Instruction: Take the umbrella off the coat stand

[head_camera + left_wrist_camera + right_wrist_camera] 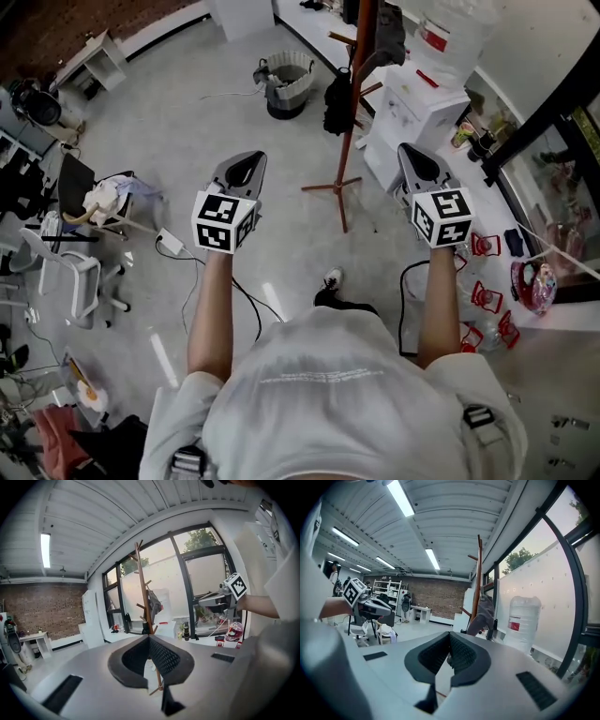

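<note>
Black umbrella [337, 101] on coat stand [353, 141], beyond right gripper [407, 150].

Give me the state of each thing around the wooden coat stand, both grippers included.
Left gripper: shut, empty, short of the stand.
Right gripper: shut, empty, short of the stand.
Brown wooden coat stand: upright.
Grey garment: hanging high on the stand.
Black hanging item: low on the stand, untouched; cannot tell whether it is the umbrella.
Clear water bottle: seated on the white dispenser.
</note>
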Motion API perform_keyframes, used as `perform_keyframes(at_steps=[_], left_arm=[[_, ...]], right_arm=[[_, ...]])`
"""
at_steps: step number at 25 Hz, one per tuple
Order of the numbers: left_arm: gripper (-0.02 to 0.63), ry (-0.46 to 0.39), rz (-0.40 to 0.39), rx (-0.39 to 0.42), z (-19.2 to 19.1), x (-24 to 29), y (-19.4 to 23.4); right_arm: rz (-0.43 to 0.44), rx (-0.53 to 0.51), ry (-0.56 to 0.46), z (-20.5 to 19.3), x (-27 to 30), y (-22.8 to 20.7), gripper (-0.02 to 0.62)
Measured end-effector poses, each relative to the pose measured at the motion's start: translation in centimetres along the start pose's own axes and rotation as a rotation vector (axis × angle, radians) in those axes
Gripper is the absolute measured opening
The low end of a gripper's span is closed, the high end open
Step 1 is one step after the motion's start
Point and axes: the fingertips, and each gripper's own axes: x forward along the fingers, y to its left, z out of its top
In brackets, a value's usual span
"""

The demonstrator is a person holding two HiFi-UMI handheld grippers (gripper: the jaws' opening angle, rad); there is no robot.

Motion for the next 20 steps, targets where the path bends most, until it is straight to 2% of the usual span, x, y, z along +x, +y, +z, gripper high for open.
perform_keyframes(at_steps=[6, 12, 15, 20], left_arm=[[0.015, 0.011, -0.018, 0.005, 1.6, 8.0, 3.5], [0.024, 0.049, -0.100, 0.005, 1.2, 14.6, 4.1], [0.077, 0.077, -0.154, -0.013, 0.1, 17.9, 3.9], [0.208, 0.136, -0.304, -0.008, -2.5, 23.8, 2.8]], right_arm=[[-0.041, 0.065, 0.001, -0.1, 6.9, -5.4, 0.025], [-0.034, 0.122, 0.013, -1.7, 10.2, -8.0, 0.025], [-0.043, 0.139, 0.050, -3.3, 11.1, -9.0, 0.025], [-0.094, 0.160, 0.100, -5.6, 12.8, -10.6, 0.025]])
